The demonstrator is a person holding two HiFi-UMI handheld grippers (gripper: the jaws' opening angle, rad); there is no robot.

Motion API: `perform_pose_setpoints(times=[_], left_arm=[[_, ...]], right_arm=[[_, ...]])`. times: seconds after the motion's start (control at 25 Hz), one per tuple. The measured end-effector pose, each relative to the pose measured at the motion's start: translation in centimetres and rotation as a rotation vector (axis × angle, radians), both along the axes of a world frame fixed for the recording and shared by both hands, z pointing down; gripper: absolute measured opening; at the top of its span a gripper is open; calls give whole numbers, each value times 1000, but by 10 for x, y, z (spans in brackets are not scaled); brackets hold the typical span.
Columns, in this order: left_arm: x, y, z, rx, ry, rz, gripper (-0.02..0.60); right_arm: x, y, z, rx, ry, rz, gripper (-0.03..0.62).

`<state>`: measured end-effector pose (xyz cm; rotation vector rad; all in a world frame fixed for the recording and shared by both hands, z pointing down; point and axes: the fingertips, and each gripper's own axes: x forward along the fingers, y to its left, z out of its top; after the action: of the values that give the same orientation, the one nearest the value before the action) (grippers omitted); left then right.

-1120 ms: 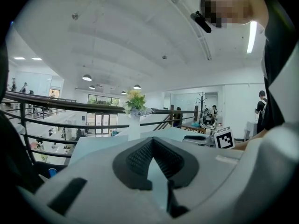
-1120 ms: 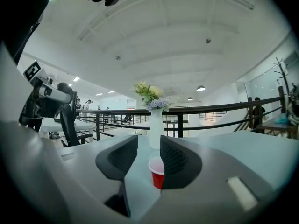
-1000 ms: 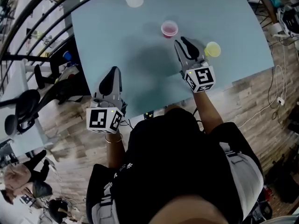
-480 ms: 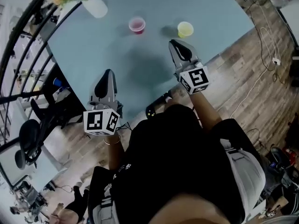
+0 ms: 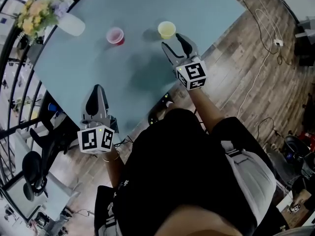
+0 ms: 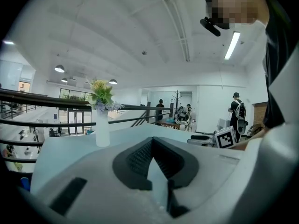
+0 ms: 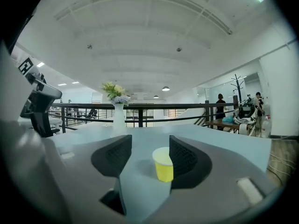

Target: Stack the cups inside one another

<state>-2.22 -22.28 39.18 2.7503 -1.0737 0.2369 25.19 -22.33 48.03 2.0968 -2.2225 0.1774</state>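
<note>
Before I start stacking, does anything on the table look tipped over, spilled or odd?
Nothing stands out. The small yellow plastic cup and the pink plastic cup both stand upright, apart, on the pale blue table, nothing spilled; the white vase of flowers is upright.

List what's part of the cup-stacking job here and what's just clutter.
Job:
- yellow cup
- pink cup, standing apart from it on the table

Lying about:
- vase of flowers at the table's far edge
- black office chair on the floor
</note>
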Motion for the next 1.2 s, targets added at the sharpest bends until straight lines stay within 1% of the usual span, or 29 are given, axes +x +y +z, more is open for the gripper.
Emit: perform_pose_setpoints(times=[0.2, 0.32, 0.52, 0.72, 0.92, 1.0, 1.08, 1.2], left_arm=[[-1, -4, 0, -3, -11, -23, -14], [-1, -8, 3, -10, -19, -41, -14], [-2, -17, 5, -17, -26, -59, -14], [1, -22, 7, -22, -31, -72, -14], [-3, -23, 12, -27, -36, -85, -14], [-6, -24, 12, -28, -40, -90, -14], [-10, -25, 12, -29, -43, -95, -14], [-15, -25, 12, -28, -39, -104, -14]], right_arm=[[15, -18, 17, -45, 3, 16, 287], [24, -29, 29, -74, -3, 23, 336], [34, -46, 45, -111, -5, 33, 365], [44, -61, 57, -147, 3, 29, 376], [45, -68, 69, -173, 26, 13, 377], [43, -69, 72, -180, 27, 13, 374], [42, -69, 72, -185, 33, 13, 343], [40, -70, 72, -189, 45, 7, 342]])
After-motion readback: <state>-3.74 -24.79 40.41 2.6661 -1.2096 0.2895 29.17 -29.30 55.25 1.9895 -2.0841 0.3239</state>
